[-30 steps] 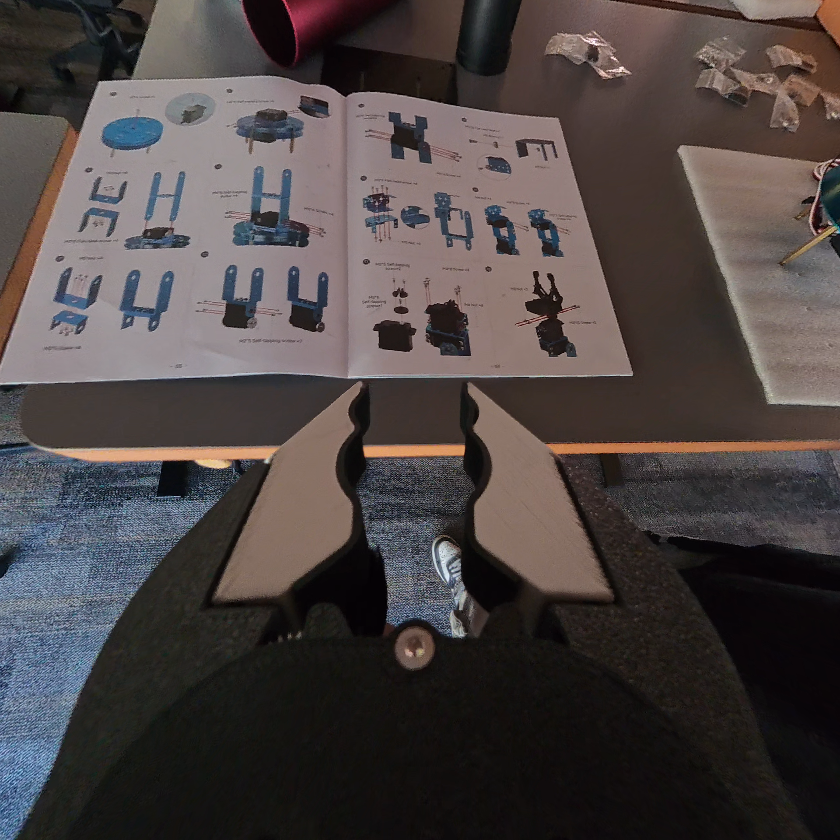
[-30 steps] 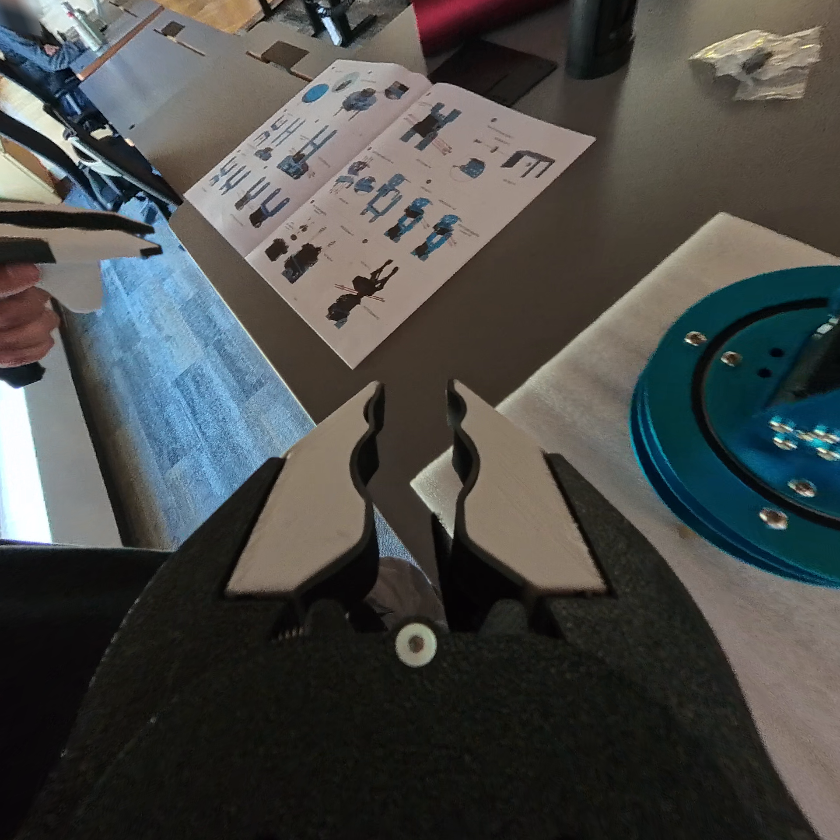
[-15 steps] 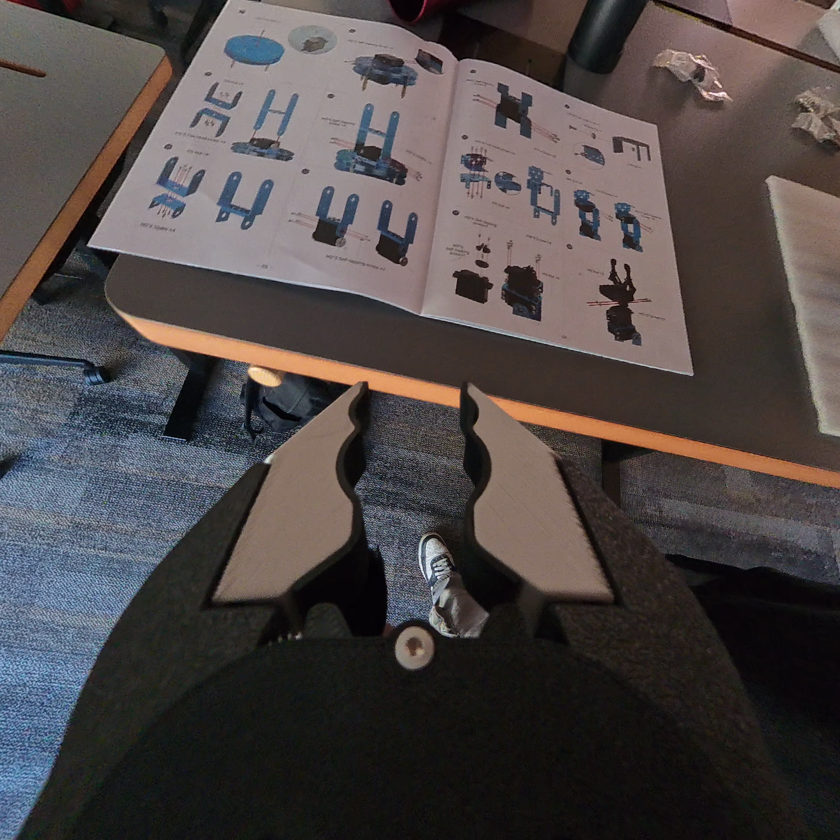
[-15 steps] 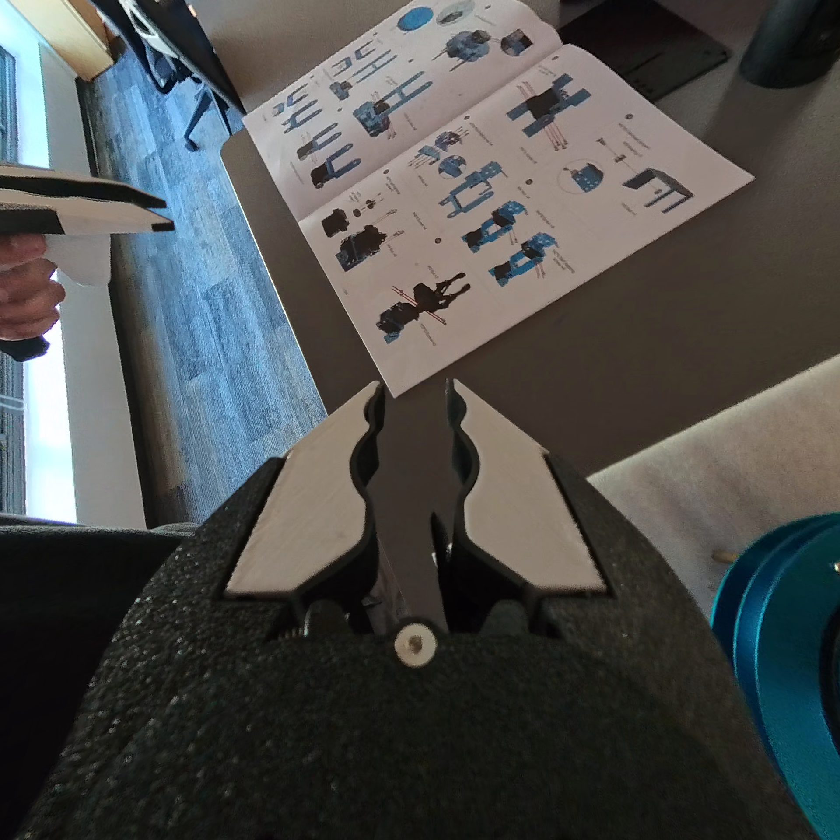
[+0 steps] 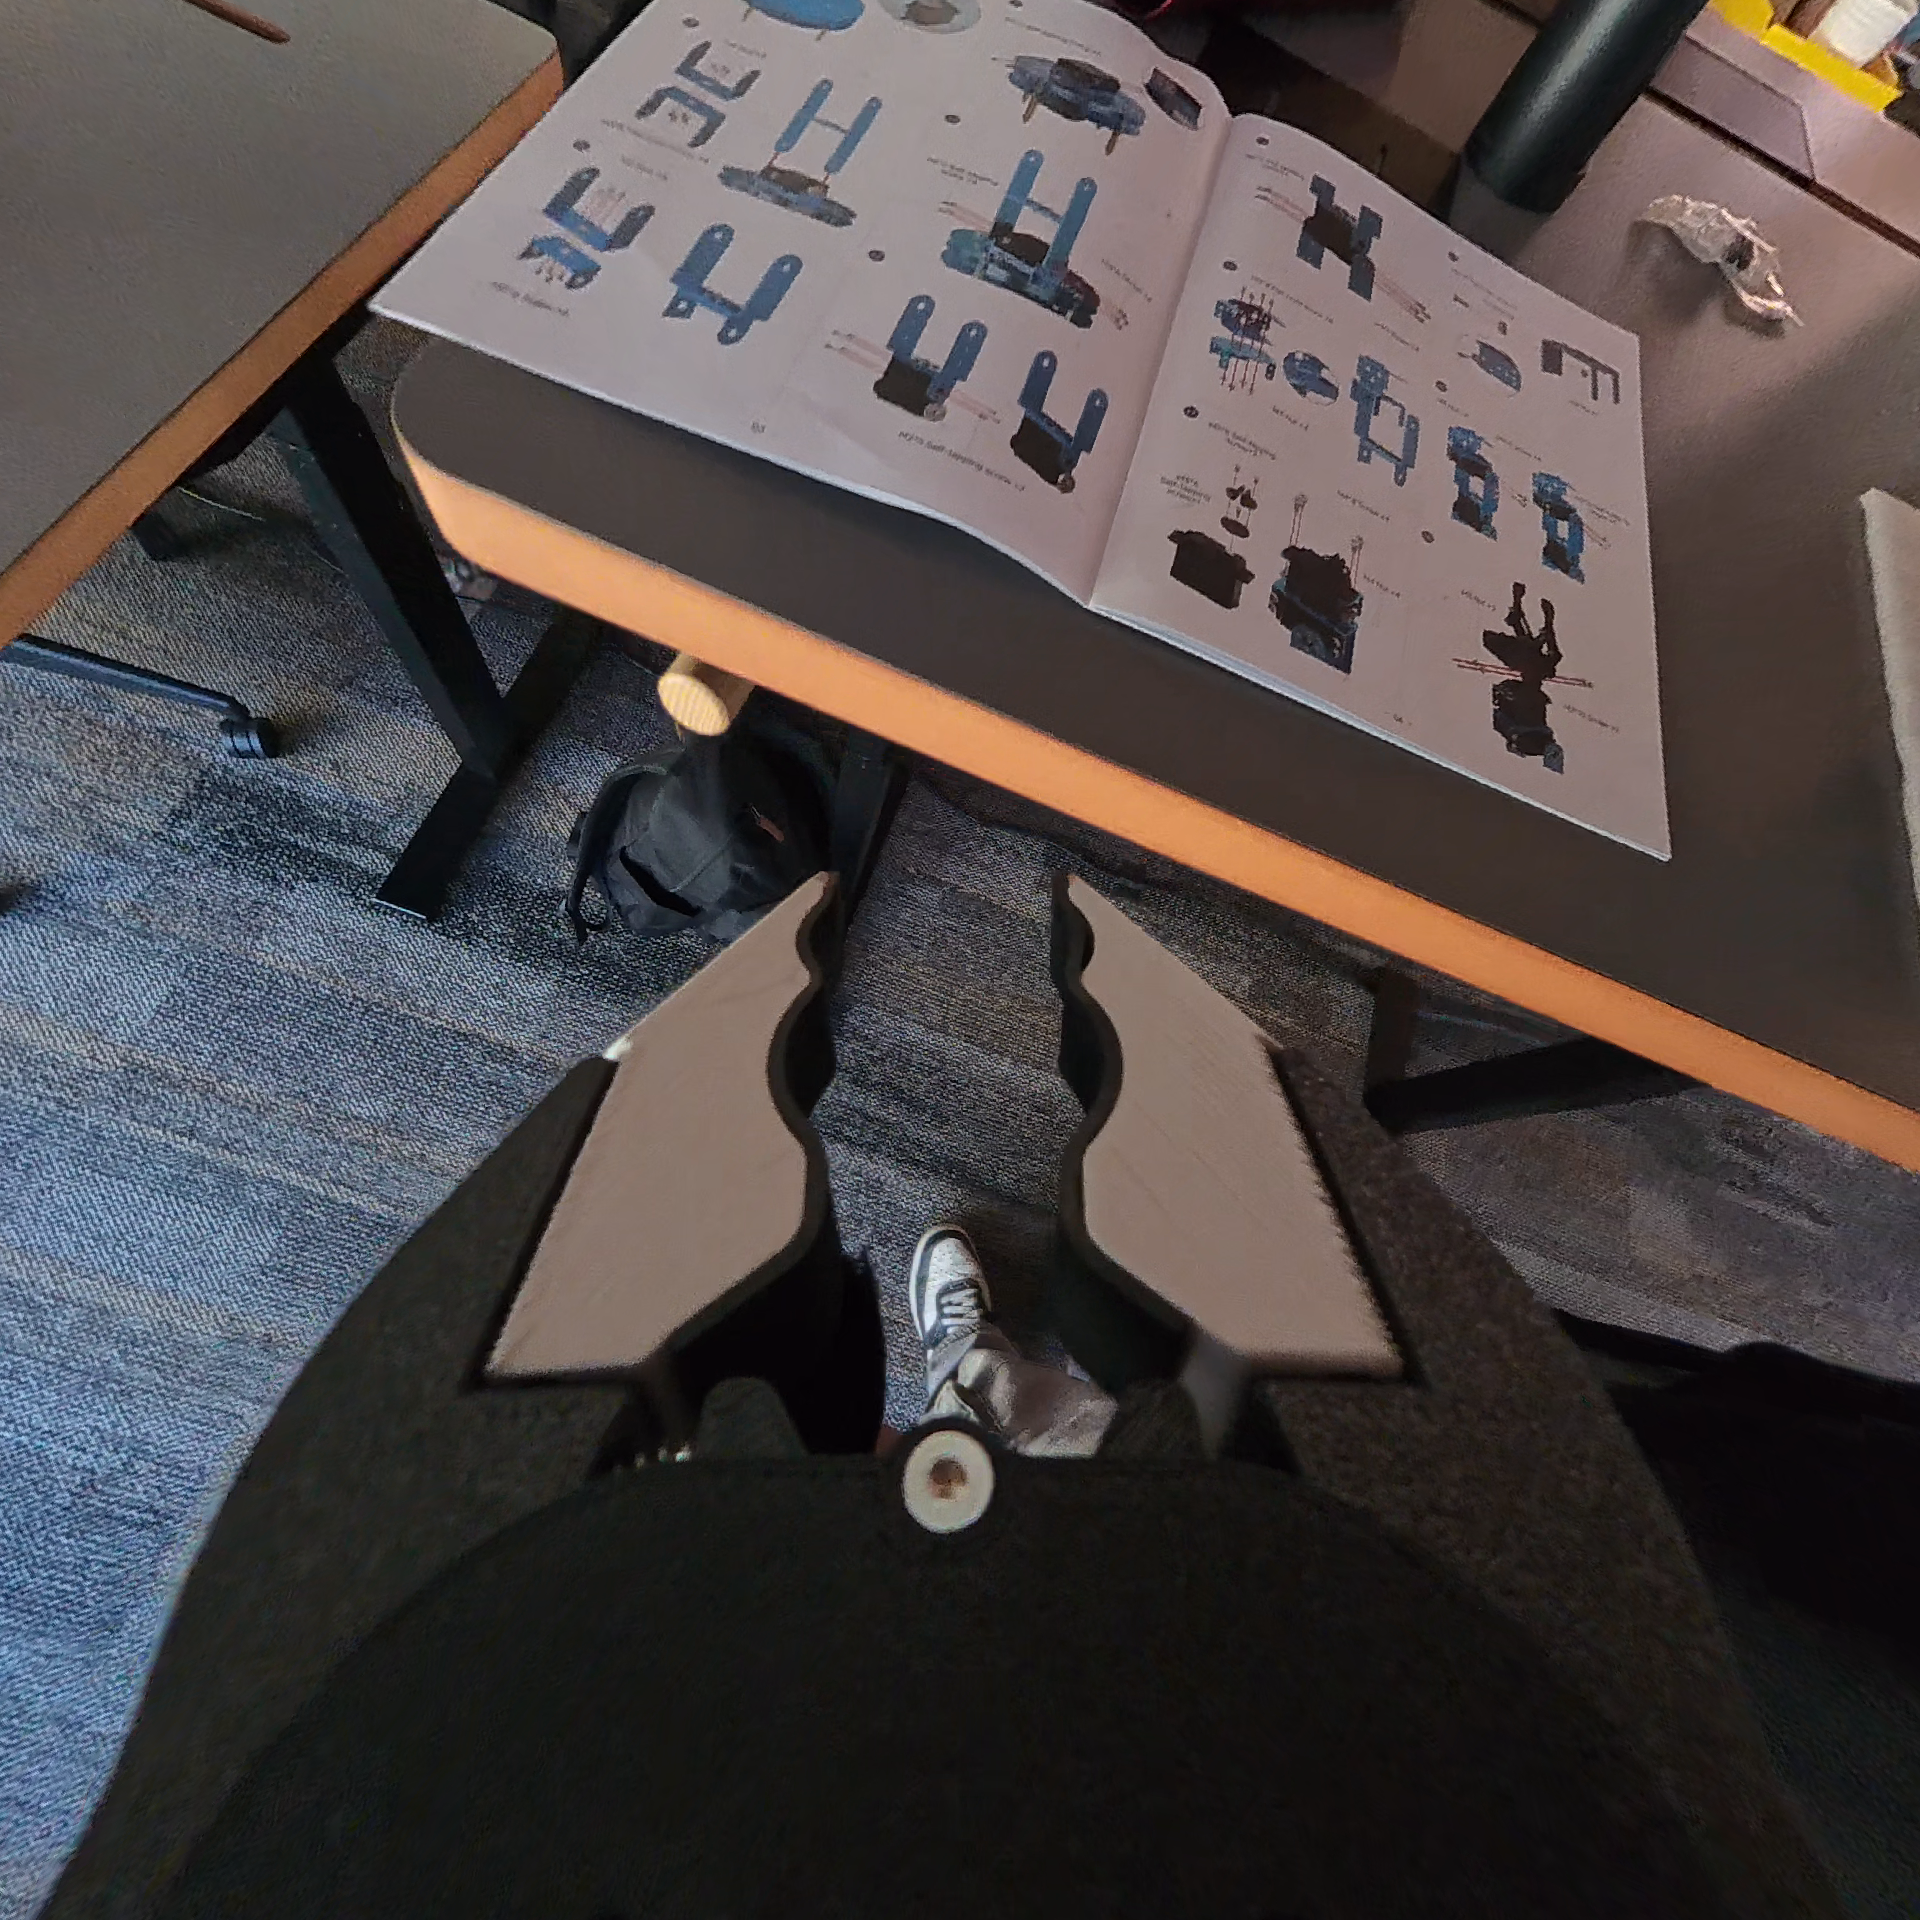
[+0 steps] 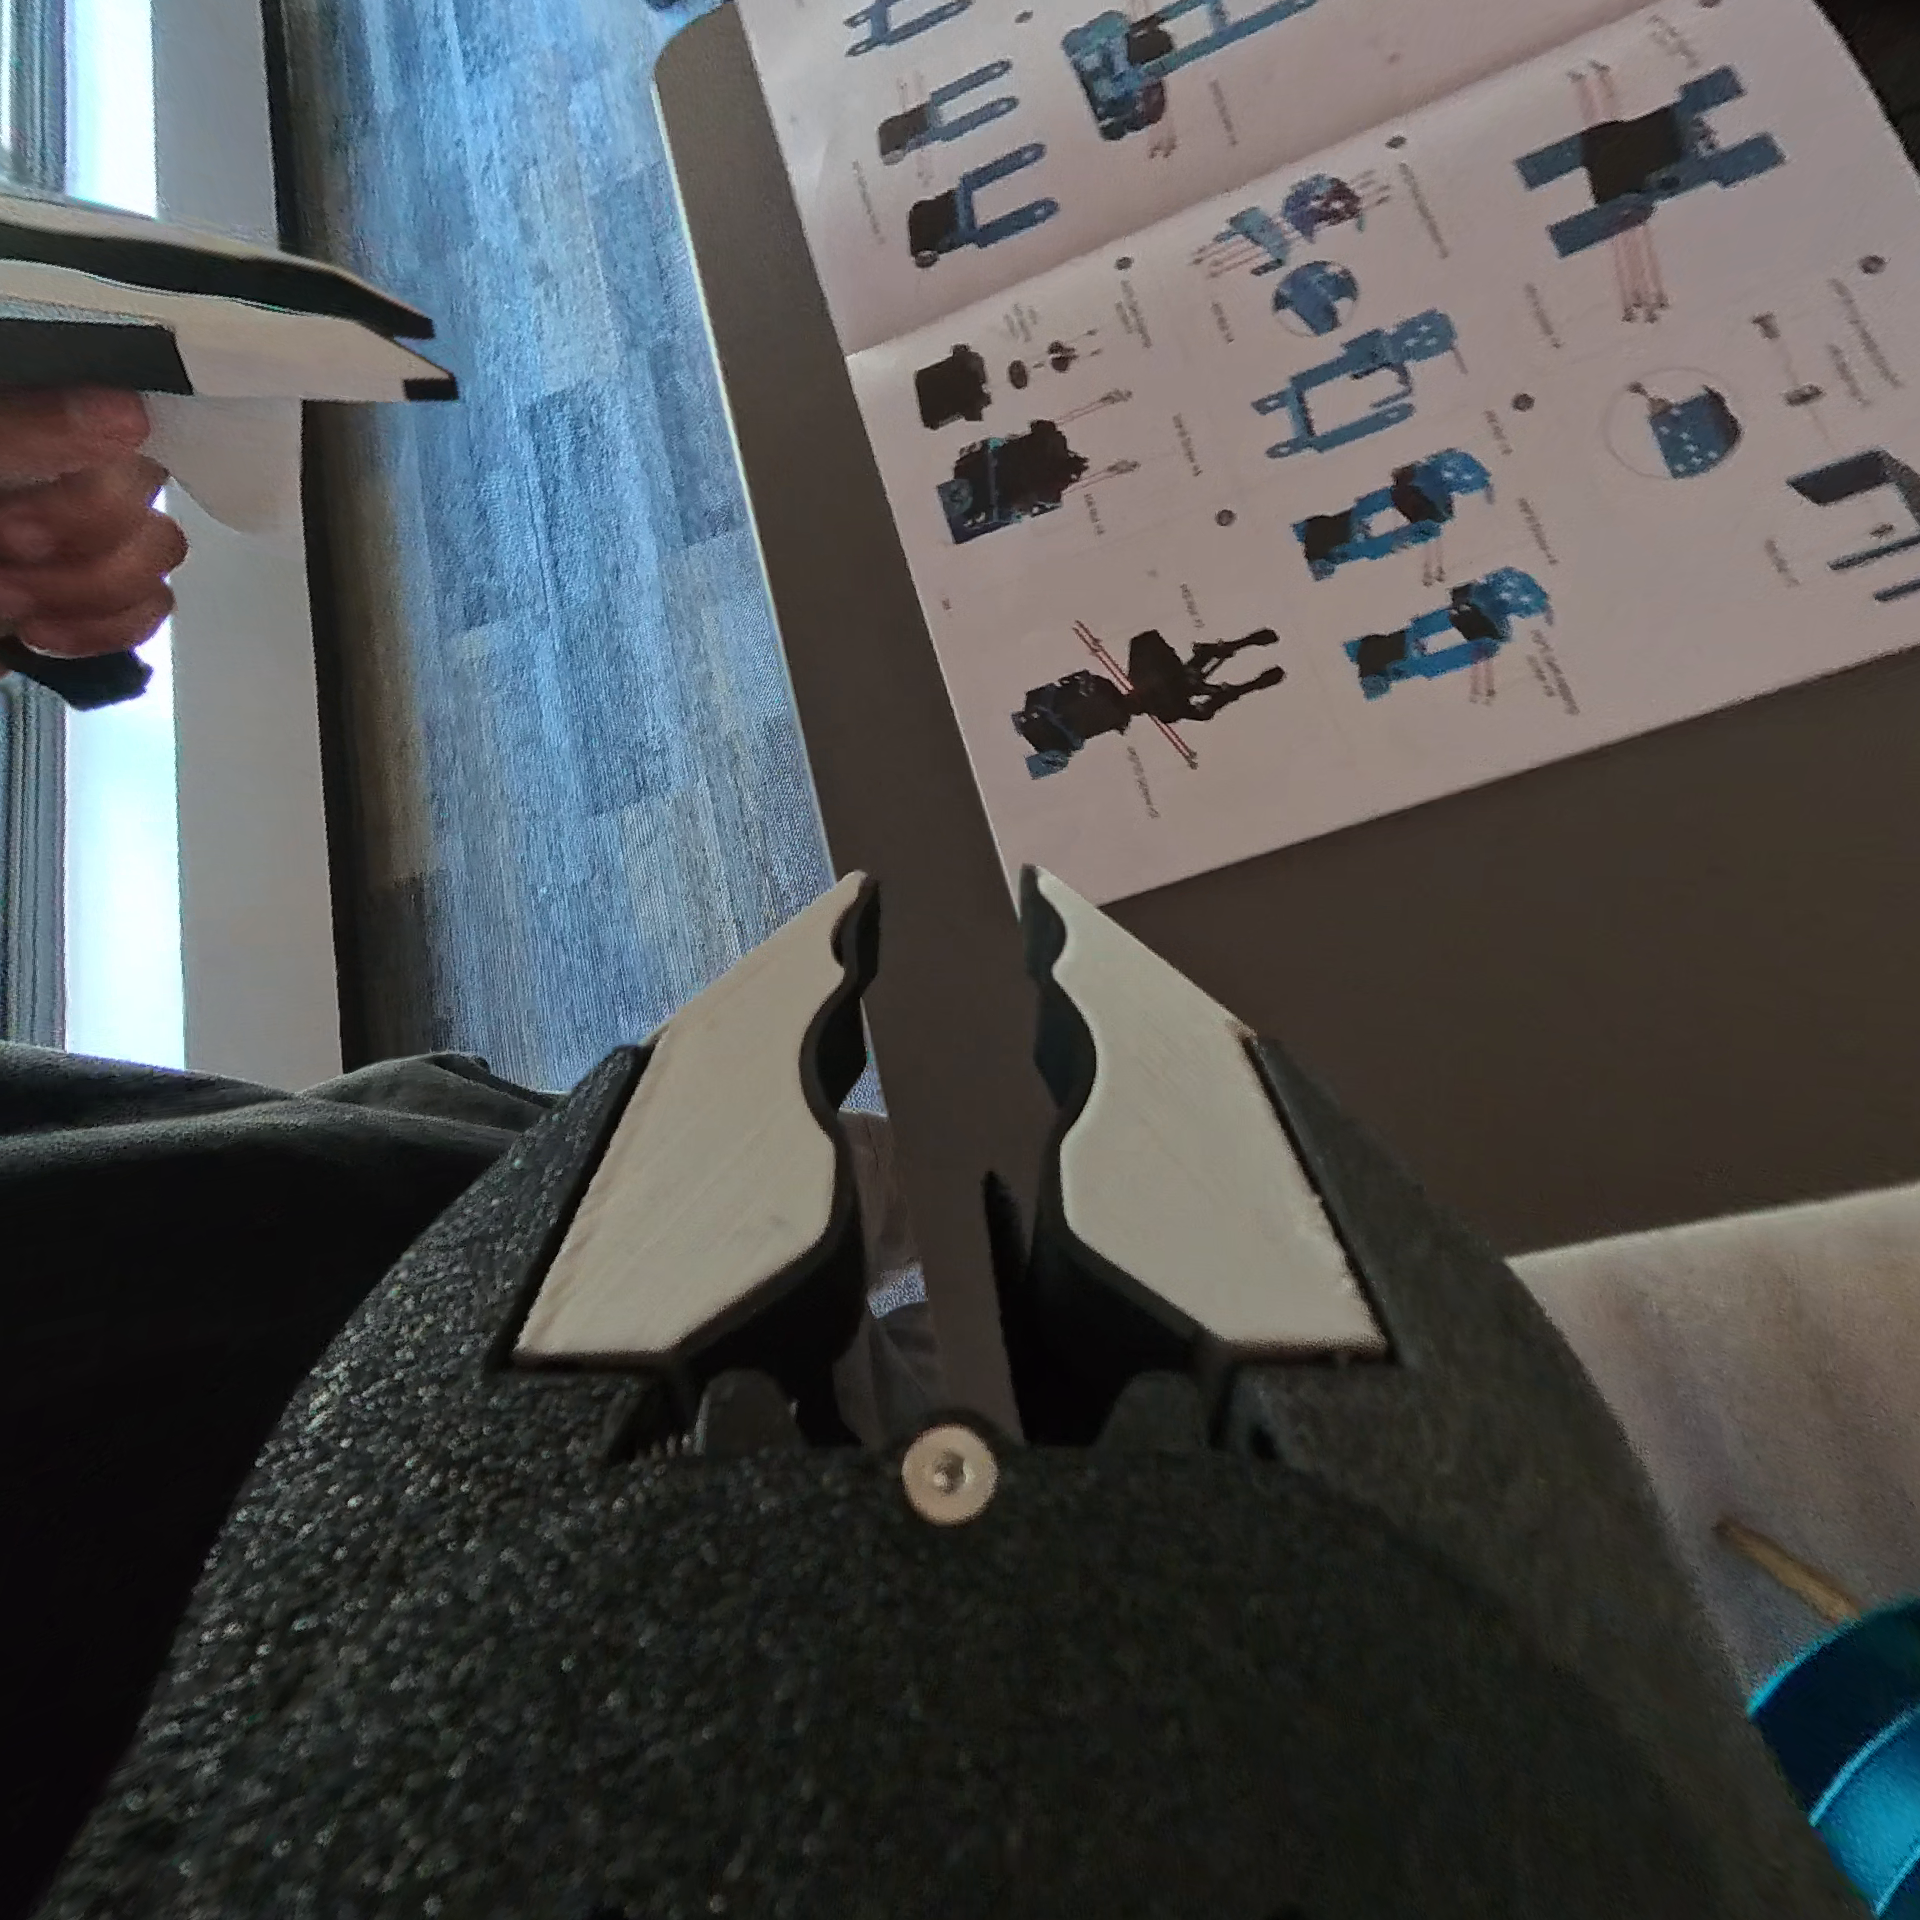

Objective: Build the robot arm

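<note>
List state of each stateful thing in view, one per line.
left gripper: open, empty, held over the carpet off the table edge
right gripper: open, empty, over the table's near edge
booklet: lying open on the table
backpack: on the floor under the table; open or zipped, cannot tell
plastic bag: crumpled

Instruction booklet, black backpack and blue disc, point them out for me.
instruction booklet [image 5: 1039, 343], left wrist view, on its open left page.
black backpack [image 5: 696, 842], left wrist view, on its body.
blue disc [image 6: 1860, 1745], right wrist view, on its rim.
</note>
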A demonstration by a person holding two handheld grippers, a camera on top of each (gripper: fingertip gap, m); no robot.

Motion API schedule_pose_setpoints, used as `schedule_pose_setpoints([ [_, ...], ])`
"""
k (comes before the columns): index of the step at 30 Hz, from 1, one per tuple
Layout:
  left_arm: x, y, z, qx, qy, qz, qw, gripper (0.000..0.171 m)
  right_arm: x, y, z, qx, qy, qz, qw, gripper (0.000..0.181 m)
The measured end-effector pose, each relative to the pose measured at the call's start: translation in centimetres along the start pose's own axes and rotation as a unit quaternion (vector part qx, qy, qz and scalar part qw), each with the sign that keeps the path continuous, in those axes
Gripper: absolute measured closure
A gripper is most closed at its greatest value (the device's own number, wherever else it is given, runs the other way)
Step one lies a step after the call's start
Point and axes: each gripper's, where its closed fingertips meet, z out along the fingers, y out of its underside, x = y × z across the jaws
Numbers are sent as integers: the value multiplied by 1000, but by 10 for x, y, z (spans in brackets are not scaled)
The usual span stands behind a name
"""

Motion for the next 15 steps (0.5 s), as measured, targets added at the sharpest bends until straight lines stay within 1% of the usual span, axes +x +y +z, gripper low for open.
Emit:
schedule_pose_setpoints([
  [3,0,11,-3,2,-5,-6,1000,133,-13,-5,6,-12,-26,-13,1000,155],
  [6,-1,23,-5,-3,-12,-11,1000,132,-29,-17,9,0,-77,24,997,154],
  [11,-6,34,-11,0,-14,-29,999,133,-34,-20,18,-20,-73,3,997,154],
  [14,-14,40,-14,-3,-22,-37,999,133,-40,-22,23,-26,-78,-7,997,156],
  [15,-17,42,-16,-3,-24,-40,999,133,-42,-22,25,-29,-76,-13,997,154],
])
